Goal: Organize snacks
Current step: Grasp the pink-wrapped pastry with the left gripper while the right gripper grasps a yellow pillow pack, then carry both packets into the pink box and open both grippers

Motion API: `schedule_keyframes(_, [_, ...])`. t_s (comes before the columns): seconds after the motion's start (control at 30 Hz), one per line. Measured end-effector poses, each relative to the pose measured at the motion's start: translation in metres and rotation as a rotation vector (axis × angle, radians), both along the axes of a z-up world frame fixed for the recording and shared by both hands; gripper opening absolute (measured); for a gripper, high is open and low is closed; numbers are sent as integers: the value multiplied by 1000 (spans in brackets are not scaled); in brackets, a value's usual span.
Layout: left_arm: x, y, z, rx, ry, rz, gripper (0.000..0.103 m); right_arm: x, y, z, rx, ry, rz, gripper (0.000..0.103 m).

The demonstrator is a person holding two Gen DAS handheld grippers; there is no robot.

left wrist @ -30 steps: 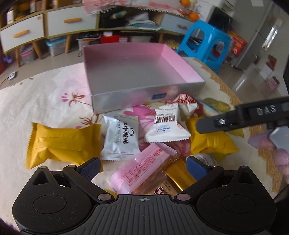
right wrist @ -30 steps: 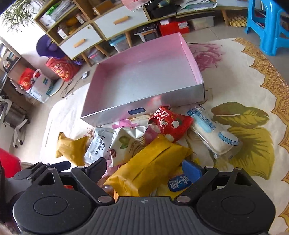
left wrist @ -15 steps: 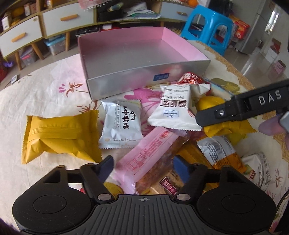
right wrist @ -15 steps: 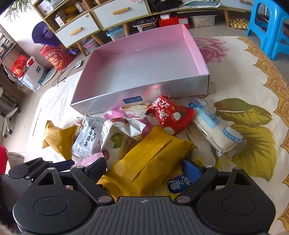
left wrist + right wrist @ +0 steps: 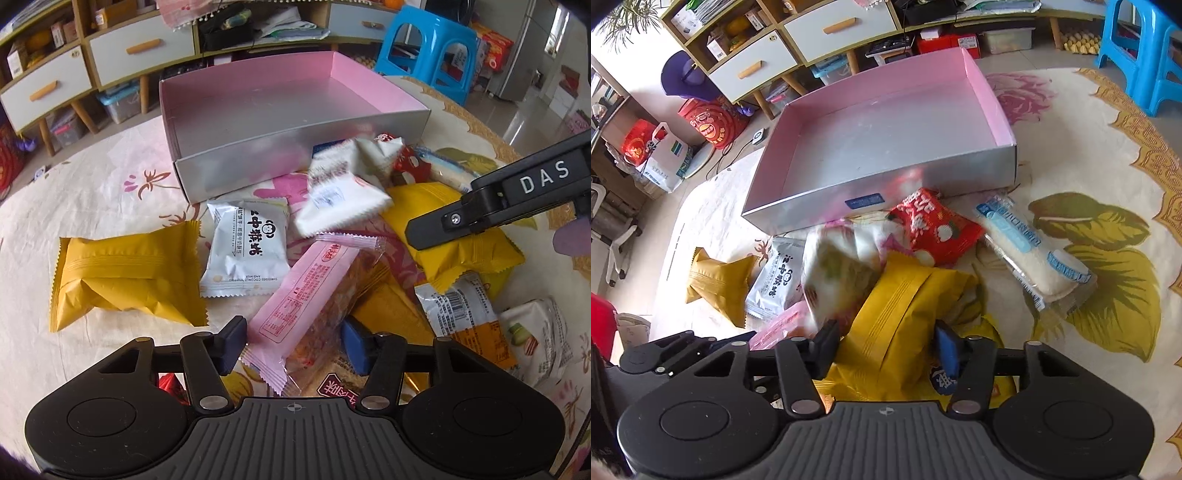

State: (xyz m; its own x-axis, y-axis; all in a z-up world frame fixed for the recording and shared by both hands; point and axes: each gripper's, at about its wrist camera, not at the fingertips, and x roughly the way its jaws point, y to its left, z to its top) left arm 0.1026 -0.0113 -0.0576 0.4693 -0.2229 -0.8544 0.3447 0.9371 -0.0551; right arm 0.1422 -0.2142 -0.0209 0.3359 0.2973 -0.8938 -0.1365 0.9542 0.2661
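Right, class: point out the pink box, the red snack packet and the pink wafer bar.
pink box (image 5: 886, 125): right wrist view, on its bare inner floor.
red snack packet (image 5: 934, 225): right wrist view, on the middle of its printed face.
pink wafer bar (image 5: 303, 291): left wrist view, on the middle of its wrapper.

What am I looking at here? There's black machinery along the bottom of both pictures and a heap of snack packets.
No robot: a person holds a two-fingered gripper in each hand, each with a camera looking along its fingers. One picture is from the left gripper, the other from the right gripper. On the flowered tablecloth stands an empty pink box, with loose snacks in front. The left gripper's fingers straddle a pink packet; the right's straddle a yellow packet. Whether either is squeezing yet, I cannot tell.
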Motion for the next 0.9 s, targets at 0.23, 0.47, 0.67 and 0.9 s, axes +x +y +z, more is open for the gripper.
schedule_keyframes(0.23, [-2,0,1,9,-20,16,43,-2,2,-1,21,-2,-6,36])
schedule_keyframes(0.47, [-4,7,13,-31,-33,51,41,-1,-16,7,95,18,-54,31])
schedule_keyframes(0.67, [-4,16,22,-63,-35,86,40,-3,-29,18,150,12,-85,29])
schedule_keyframes(0.9, [-5,26,35,-102,-45,123,32,-4,-38,35,197,-12,-100,28])
